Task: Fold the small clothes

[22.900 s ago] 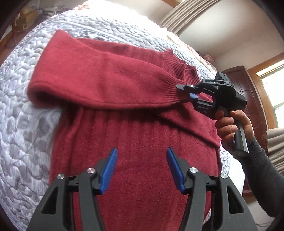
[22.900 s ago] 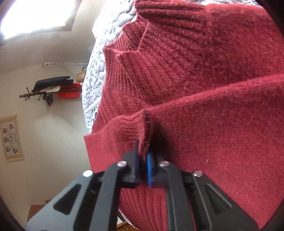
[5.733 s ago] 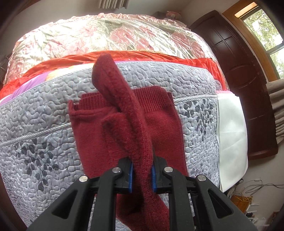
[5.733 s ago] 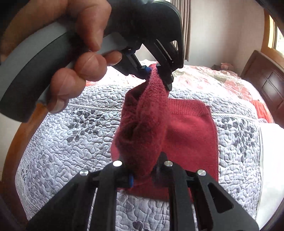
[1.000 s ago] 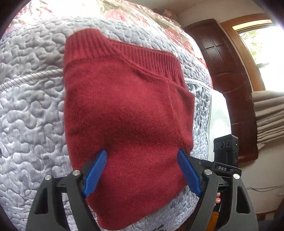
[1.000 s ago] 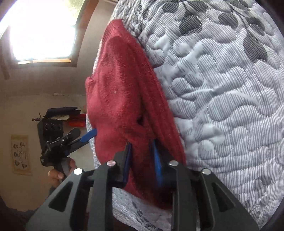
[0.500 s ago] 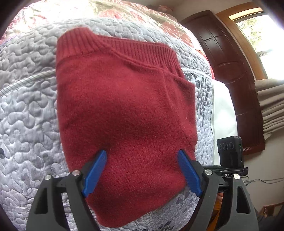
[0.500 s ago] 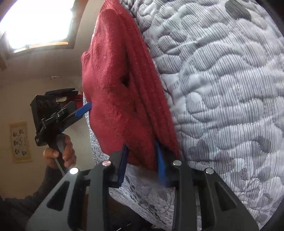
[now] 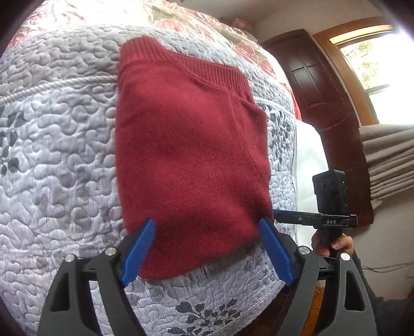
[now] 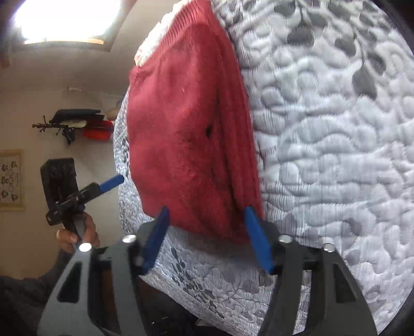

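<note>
The dark red knit sweater (image 9: 186,155) lies folded into a compact rectangle on the grey quilted bedspread (image 9: 57,155), ribbed band at its far edge. My left gripper (image 9: 207,227) is open, its blue pads spread above the fold's near edge and gripping nothing. In the right wrist view the same folded sweater (image 10: 186,144) shows edge-on with stacked layers. My right gripper (image 10: 207,214) is open, pads on either side of the fold's near corner. Each view also shows the other gripper: the right one (image 9: 282,214) at the sweater's right corner, the left one (image 10: 113,181) beyond the fold.
A floral pink cover (image 9: 129,13) lies further up the bed, with a white sheet (image 9: 308,160) at the right side. A dark wooden headboard (image 9: 323,103) and curtains (image 9: 388,160) stand to the right. The bed's near edge (image 9: 207,310) drops off just below the sweater.
My right gripper, shut on the fold's corner half a second ago, has let go and now stands open. The left gripper has stayed open and drawn back slightly. The sweater rests flat.
</note>
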